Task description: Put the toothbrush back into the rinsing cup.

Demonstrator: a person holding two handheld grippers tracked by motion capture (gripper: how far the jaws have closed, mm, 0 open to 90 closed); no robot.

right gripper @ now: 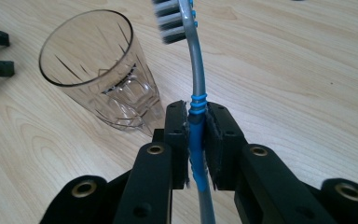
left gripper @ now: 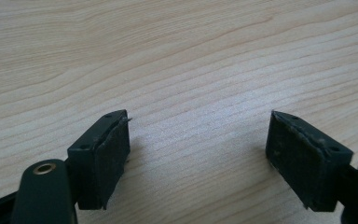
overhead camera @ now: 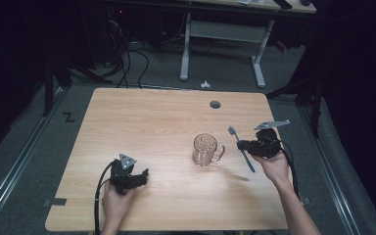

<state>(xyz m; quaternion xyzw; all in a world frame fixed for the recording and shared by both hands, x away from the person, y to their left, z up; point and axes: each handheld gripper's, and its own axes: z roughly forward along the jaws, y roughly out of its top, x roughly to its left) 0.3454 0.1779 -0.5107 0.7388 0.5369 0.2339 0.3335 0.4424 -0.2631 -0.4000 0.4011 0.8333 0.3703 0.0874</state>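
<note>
A: Starting at the lower left of the high view, how are the jaws of the left gripper [overhead camera: 144, 175] standing?

B: They are standing wide apart, holding nothing, with bare wooden surface [left gripper: 177, 56] showing between them in the left gripper view.

A: And near the middle?

B: A clear glass mug [overhead camera: 206, 150] is standing upright on the surface, its handle pointing right.

A: Then the right gripper [overhead camera: 240, 145]?

B: Its jaws are pinching the blue grip of a toothbrush [right gripper: 195, 88]. In the high view, right of centre, the toothbrush is running diagonally, bristles pointing toward the upper left and handle end toward the lower right, just beside the mug without touching it.
</note>
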